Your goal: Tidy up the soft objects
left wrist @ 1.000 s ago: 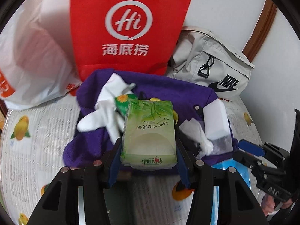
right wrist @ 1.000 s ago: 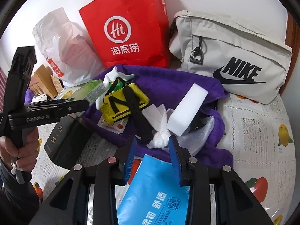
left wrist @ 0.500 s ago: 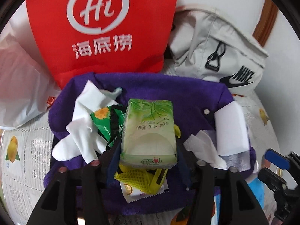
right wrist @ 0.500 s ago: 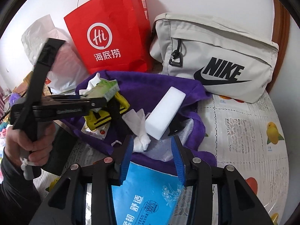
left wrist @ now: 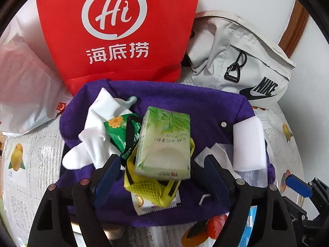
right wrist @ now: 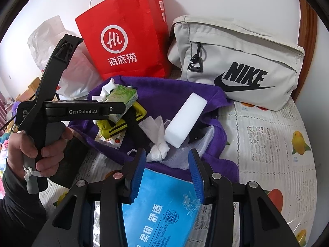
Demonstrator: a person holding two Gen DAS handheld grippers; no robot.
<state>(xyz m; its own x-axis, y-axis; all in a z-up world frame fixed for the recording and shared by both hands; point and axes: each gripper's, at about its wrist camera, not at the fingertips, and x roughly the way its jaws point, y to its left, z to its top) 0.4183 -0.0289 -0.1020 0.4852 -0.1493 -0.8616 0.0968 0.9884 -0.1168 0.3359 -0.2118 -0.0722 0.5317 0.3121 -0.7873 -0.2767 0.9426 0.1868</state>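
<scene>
Opening, the left gripper (left wrist: 162, 162) frees the green tissue pack (left wrist: 164, 142) on the purple towel (left wrist: 185, 96); the right gripper (right wrist: 167, 164) hangs apart, empty, near the white foam block (right wrist: 186, 119).

Landmark: the towel (left wrist: 164, 212), spread on the tablecloth (right wrist: 267, 148).

- Behind the towel: paper bag (left wrist: 115, 30) upright, touching the towel's rear edge; plastic bag (left wrist: 26, 86) to its left; sling bag (right wrist: 236, 61) to its right, against the wall.
- On the towel, left: sock (left wrist: 96, 131), with a sachet (left wrist: 119, 131) partly over it.
- On the towel, centre: mesh pouch (left wrist: 148, 191), with the tissue pack (left wrist: 164, 144) on it.
- On the towel, right: sponge block (left wrist: 248, 144); crumpled tissue (right wrist: 158, 144) just beside its near end.
- Before the towel, near-right edge: wipes pack (right wrist: 164, 210), overlapping the towel.
</scene>
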